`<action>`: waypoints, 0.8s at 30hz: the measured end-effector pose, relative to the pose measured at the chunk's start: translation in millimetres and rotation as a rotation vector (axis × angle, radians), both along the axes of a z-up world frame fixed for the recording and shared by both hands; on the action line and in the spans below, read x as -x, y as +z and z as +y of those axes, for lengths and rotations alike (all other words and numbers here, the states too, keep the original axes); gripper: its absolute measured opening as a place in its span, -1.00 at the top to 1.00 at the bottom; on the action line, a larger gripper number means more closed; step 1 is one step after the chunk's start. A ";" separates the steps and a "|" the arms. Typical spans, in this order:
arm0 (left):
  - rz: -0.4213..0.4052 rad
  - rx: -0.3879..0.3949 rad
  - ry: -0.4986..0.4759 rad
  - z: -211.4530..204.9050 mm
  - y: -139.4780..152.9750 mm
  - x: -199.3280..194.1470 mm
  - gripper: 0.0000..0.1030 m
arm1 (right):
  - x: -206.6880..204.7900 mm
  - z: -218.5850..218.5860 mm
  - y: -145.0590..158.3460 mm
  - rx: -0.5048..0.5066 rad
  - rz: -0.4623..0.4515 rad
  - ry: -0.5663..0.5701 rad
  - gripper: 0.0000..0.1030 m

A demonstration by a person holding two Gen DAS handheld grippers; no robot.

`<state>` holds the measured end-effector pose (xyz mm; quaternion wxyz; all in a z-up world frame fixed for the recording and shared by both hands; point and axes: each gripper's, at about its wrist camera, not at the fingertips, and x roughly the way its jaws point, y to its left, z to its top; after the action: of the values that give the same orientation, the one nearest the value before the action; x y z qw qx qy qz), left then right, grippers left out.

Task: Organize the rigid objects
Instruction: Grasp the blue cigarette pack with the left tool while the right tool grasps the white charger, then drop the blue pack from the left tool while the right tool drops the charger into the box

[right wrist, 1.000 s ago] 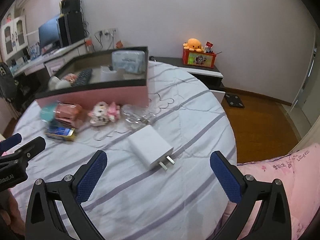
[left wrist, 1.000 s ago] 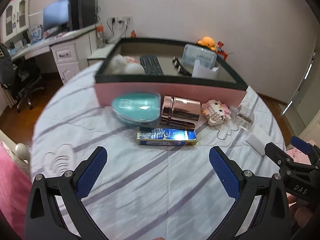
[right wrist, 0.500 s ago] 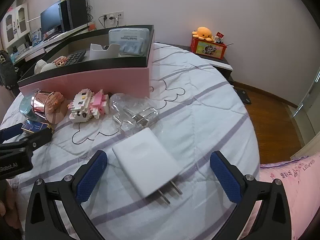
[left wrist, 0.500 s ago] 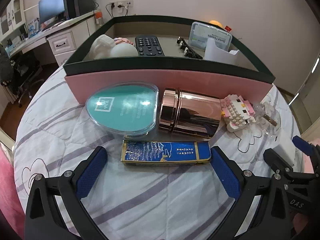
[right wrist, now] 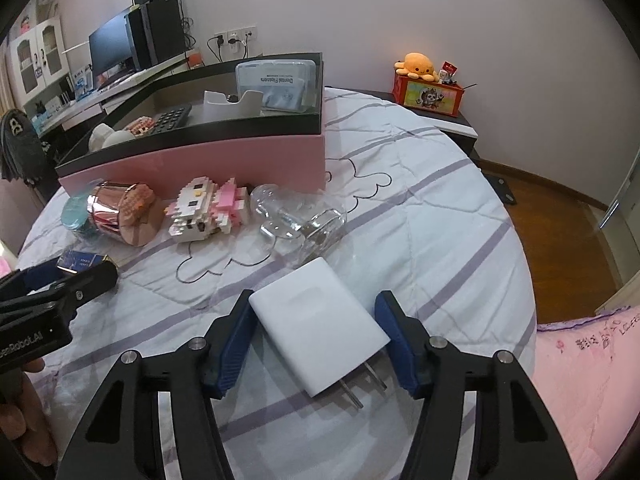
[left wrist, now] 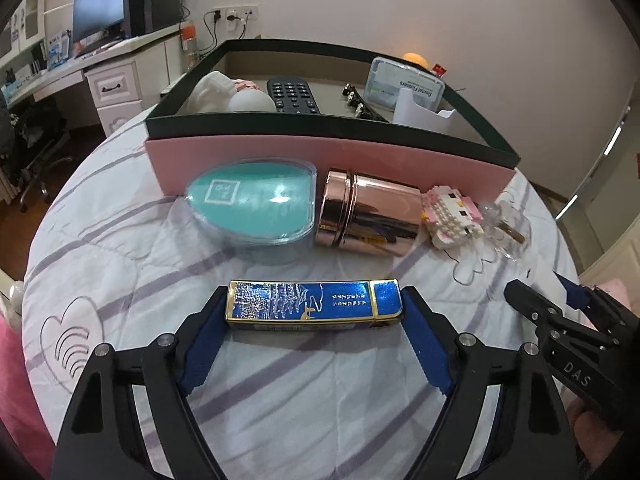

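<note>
My left gripper (left wrist: pixel 314 316) has both pads against the ends of a flat blue and gold tin (left wrist: pixel 314 307) lying on the striped bedsheet. My right gripper (right wrist: pixel 316 330) straddles a white plug charger (right wrist: pixel 320 324), its left pad touching it, with a gap at the right pad. Behind them a teal egg-shaped case (left wrist: pixel 252 204), a rose-gold canister (left wrist: pixel 370 216), a pink block-toy figure (left wrist: pixel 450 216) and a clear glass piece (right wrist: pixel 300 220) lie in front of the pink box (left wrist: pixel 320 160) with a dark rim.
The box holds a remote (left wrist: pixel 294 96), a white item, a floss pack (left wrist: pixel 406 88) and other small things. A desk with a monitor (left wrist: pixel 100 12) stands far left. A nightstand with an orange plush (right wrist: pixel 416 66) stands far right.
Both grippers have moved forward and down. The left has closed onto the blue tin. The right has narrowed around the white charger.
</note>
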<state>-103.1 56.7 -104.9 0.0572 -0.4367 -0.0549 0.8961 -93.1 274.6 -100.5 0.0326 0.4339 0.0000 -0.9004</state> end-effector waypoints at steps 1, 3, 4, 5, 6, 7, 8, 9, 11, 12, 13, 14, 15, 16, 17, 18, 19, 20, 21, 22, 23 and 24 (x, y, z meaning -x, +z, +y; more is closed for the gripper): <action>0.002 0.000 0.000 -1.5 1.1 -2.5 -0.63 | -1.9 0.1 0.4 0.009 -0.001 0.000 -0.19; 0.003 0.001 -0.001 -4.9 3.4 -8.5 -0.63 | -5.4 -0.7 2.2 0.021 0.000 -0.001 -0.20; 0.004 0.001 -0.002 -6.6 5.1 -11.4 -0.63 | -7.2 -1.8 3.3 0.025 -0.001 0.001 -0.20; 0.005 0.001 -0.002 -8.2 6.8 -13.7 -0.63 | -9.1 -2.4 4.4 0.032 -0.001 0.002 -0.20; 0.007 0.000 -0.002 -9.9 7.8 -13.6 -0.63 | -10.9 -3.5 5.6 0.039 -0.002 0.003 -0.20; 0.013 0.003 0.000 -11.9 10.7 -15.7 -0.63 | -12.2 -5.2 6.8 0.042 -0.002 0.005 -0.20; 0.022 0.007 0.004 -13.5 14.1 -18.0 -0.63 | -13.3 -7.3 8.2 0.046 -0.003 0.009 -0.20; 0.029 0.008 0.005 -15.0 16.3 -19.1 -0.63 | -14.8 -8.7 10.2 0.053 -0.004 0.015 -0.20; 0.042 0.004 0.006 -18.9 23.9 -20.8 -0.63 | -16.9 -13.1 17.4 0.066 0.004 0.027 -0.20; 0.052 0.002 0.006 -20.7 29.0 -20.9 -0.63 | -17.6 -15.3 21.7 0.071 0.010 0.034 -0.20; 0.060 0.002 0.005 -21.8 32.8 -21.2 -0.63 | -17.2 -17.8 27.3 0.081 0.017 0.043 -0.20; 0.074 0.003 0.005 -23.7 39.6 -20.9 -0.63 | -16.5 -19.4 31.3 0.087 0.023 0.049 -0.20; 0.083 0.003 0.005 -25.5 44.5 -20.8 -0.63 | -15.4 -22.2 36.8 0.090 0.031 0.058 -0.20; 0.090 0.002 0.004 -27.0 48.7 -19.9 -0.63 | -13.8 -25.2 42.5 0.093 0.040 0.067 -0.20; 0.101 0.000 0.003 -29.4 55.8 -16.9 -0.63 | -12.2 -27.6 47.3 0.097 0.047 0.075 -0.20; 0.110 0.001 0.003 -30.7 61.1 -14.5 -0.63 | -8.4 -30.9 54.7 0.101 0.060 0.086 -0.20; 0.123 0.003 0.003 -32.6 67.1 -11.4 -0.63 | -4.8 -33.3 59.8 0.100 0.069 0.093 -0.20; 0.136 0.004 0.003 -34.8 73.5 -7.6 -0.63 | -0.5 -36.4 65.3 0.097 0.080 0.099 -0.20; 0.147 0.007 0.003 -36.2 78.8 -3.9 -0.63 | 5.2 -39.9 73.3 0.092 0.096 0.107 -0.20; 0.157 0.010 0.003 -37.6 83.7 0.5 -0.63 | 9.1 -42.3 78.7 0.092 0.107 0.113 -0.20; 0.169 0.013 0.001 -39.3 90.8 7.6 -0.63 | 14.3 -45.4 83.8 0.094 0.117 0.120 -0.20; 0.173 0.009 -0.001 -40.7 95.1 12.2 -0.63 | 22.7 -48.7 90.6 0.098 0.129 0.130 -0.20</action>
<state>-115.3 16.0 -9.8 0.0603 -0.3578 -0.0456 0.9307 -115.8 225.9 -10.0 0.1123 0.3721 -0.0139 -0.9213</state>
